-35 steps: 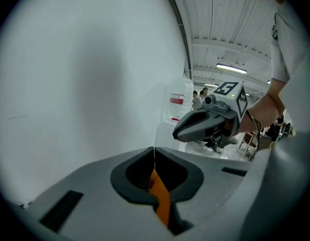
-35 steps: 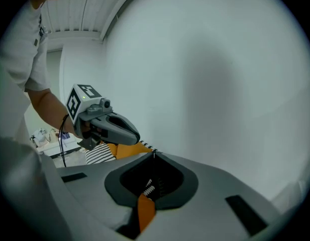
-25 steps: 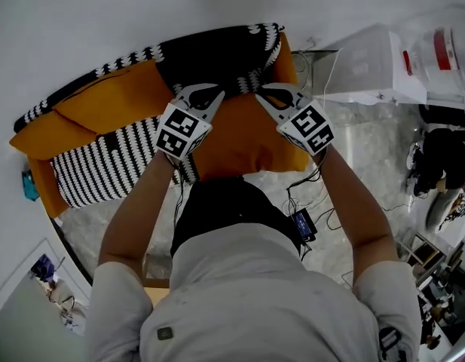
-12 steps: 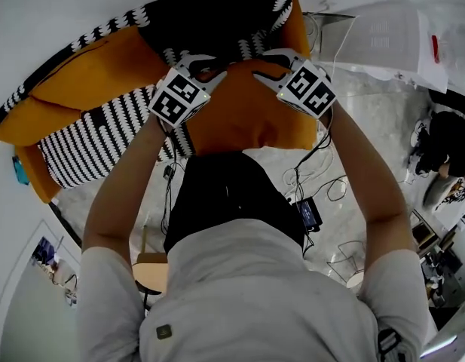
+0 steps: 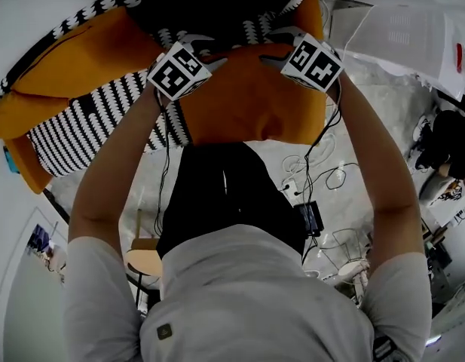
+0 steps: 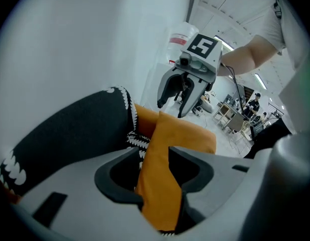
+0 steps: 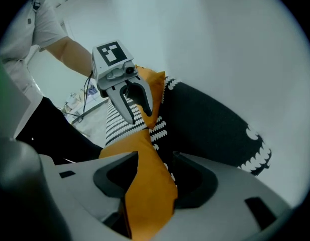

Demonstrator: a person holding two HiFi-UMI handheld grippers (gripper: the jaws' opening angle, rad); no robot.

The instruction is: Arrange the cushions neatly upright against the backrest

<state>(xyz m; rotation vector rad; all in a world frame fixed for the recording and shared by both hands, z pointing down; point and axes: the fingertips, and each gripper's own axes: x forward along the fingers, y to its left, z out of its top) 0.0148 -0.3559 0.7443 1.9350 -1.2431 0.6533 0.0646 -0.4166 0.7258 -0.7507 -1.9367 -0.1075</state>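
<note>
My left tongs (image 6: 156, 182) and right tongs (image 7: 148, 181) have just spread around the orange cushion (image 5: 251, 100), seemingly propped against the backrest (image 5: 217, 6); the striped cushion (image 5: 89, 123) at left awaits.

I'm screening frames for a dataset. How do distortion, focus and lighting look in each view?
Head view: strong fisheye, the sofa bows into an arc; light soft and even, no glare. Left gripper view: black round border; the orange cushion, up close, looks soft; the wall washes out pale. Right gripper view: same border; the cushion's nearest fold slightly blurred; the black fabric dark, little detail.
</note>
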